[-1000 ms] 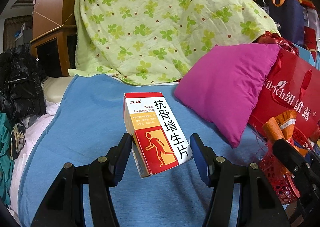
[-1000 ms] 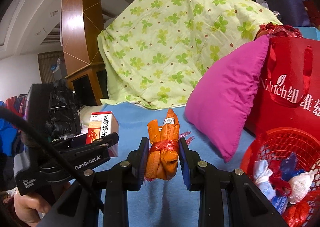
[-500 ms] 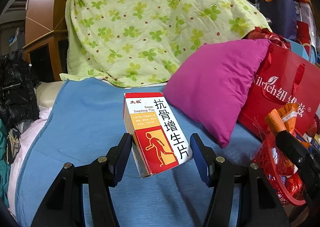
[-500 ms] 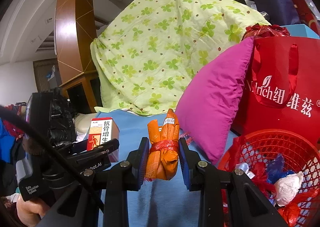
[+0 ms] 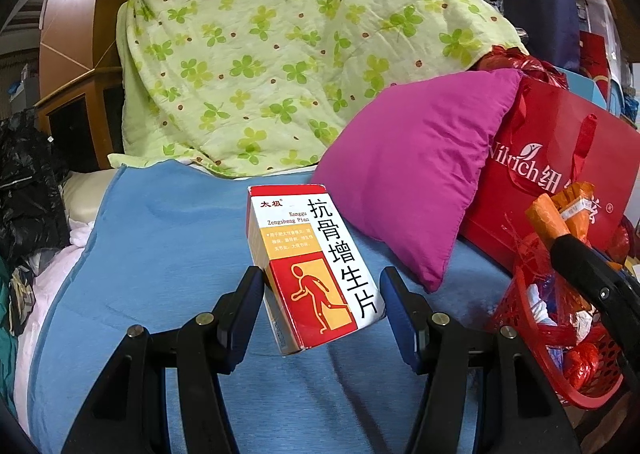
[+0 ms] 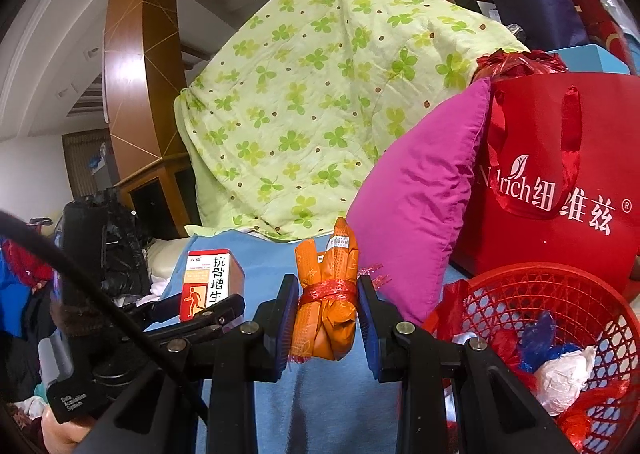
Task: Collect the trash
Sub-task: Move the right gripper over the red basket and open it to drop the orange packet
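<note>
Cluttered bedroom, bed (image 5: pixel 168 254) under a blue cover. Left gripper (image 5: pixel 320 306): jaws partly closed onto a medicine box (image 5: pixel 316 270), carried tilted above the bed. Right gripper (image 6: pixel 326 318): jaws clamped on an orange wrapper bundle (image 6: pixel 328 306) tied with red ribbon, also off the bed. Red mesh basket (image 6: pixel 520 286), already holding wads of trash, sits at the right edge of the bed, near the right gripper. Judged step: carrying both items to the basket. Do it well: bring each over the rim before releasing, bundle first since it's closer; keep the two grippers from colliding. Beyond: magenta pillow (image 5: pixel 412 181), red gift bag (image 6: pixel 560 181), clover-print quilt (image 5: pixel 288 49), wooden cabinet (image 6: pixel 136 93).
</note>
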Tool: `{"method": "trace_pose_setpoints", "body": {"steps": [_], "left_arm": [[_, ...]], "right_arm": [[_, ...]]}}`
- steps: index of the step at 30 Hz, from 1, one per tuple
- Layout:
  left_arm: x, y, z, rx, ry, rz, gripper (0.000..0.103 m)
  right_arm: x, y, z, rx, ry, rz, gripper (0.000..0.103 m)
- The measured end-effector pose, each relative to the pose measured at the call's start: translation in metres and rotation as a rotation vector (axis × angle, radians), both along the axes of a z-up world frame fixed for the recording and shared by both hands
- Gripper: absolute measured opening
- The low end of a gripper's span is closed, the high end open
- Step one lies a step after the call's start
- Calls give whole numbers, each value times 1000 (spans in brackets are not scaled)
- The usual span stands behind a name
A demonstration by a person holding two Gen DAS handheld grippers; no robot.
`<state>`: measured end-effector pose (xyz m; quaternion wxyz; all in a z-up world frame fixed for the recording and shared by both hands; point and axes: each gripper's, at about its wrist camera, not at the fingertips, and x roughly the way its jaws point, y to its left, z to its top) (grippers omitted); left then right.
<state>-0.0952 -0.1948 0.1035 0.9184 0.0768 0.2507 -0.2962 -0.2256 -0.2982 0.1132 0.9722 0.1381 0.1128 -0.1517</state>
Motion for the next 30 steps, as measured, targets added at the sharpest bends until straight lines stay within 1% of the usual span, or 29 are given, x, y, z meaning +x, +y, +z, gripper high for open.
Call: {"method": "trace_pose_setpoints", "body": {"steps": [11, 30], "left_arm": [[-12, -8, 2, 2, -13, -46, 62], [-32, -24, 10, -19, -23, -113, 62]], "right_arm": [[-9, -8, 2, 13, -13, -28, 32], [-22, -23, 2, 21, -26, -73, 32]]}}
